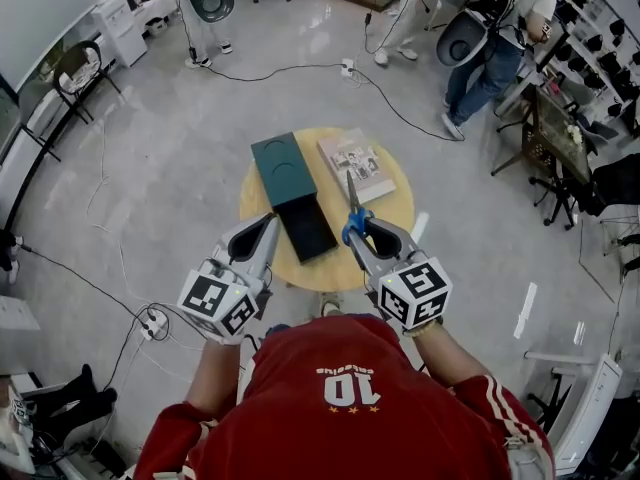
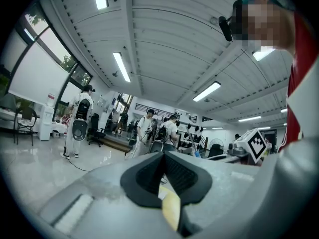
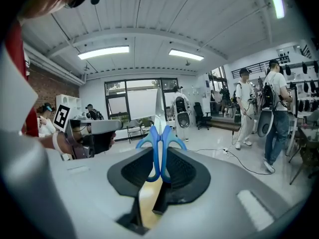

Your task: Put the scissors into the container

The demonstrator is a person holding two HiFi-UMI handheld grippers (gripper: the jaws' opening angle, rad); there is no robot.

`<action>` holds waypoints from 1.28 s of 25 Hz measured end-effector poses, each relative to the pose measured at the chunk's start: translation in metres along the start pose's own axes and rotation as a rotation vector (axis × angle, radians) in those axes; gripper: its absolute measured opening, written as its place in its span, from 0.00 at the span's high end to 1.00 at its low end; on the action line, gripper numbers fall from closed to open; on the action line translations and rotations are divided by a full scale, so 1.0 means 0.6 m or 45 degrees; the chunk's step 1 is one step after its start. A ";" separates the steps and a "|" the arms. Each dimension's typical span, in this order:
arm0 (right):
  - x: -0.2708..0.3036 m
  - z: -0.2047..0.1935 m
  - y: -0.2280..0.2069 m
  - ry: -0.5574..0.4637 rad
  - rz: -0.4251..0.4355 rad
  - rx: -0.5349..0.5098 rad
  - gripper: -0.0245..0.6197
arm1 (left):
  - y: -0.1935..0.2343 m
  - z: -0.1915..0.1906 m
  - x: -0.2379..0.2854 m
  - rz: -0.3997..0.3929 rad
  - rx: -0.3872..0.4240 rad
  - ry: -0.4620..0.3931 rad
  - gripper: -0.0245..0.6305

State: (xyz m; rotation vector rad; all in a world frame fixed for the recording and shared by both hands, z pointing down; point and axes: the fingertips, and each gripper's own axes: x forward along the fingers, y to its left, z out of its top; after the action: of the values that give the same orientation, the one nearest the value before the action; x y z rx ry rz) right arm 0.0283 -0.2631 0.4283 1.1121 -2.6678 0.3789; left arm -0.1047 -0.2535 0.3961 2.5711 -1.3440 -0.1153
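1. Scissors aside, the leftmost thing at the round wooden table is the left gripper, at the table's near-left edge. In the left gripper view its dark pads meet and nothing sits between them.
2. Left of the table's centre lies the dark green container. A darker, blackish section runs from it toward the table's near edge. Whether the container stands open cannot be told.
3. Just right of that darker section, over the near middle of the table, are the scissors. Their blue handles are nearest the person and their blades point toward the table's far side.
4. The right gripper is clamped on the scissors' handles. The right gripper view shows the two blue loops pressed side by side between the dark pads and rising past the tips.
5. On the far-right part of the table a book lies flat, just beside the container but not touching it.
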 end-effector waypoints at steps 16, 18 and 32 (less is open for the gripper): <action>0.116 -0.117 -0.029 0.254 0.090 0.053 0.83 | 0.065 -0.056 0.023 0.104 -0.079 0.049 0.96; 0.133 -0.145 -0.030 0.306 0.095 0.050 0.83 | 0.074 -0.065 0.022 0.113 -0.091 0.054 0.96; 0.223 -0.330 -0.067 0.617 0.101 0.089 0.83 | 0.108 -0.093 0.016 0.167 -0.129 0.103 0.96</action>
State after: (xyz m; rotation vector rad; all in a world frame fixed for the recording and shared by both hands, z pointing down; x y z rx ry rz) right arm -0.0137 -0.3152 0.6615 0.8055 -2.2849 0.6661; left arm -0.1413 -0.2871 0.4663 2.3718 -1.4340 -0.0543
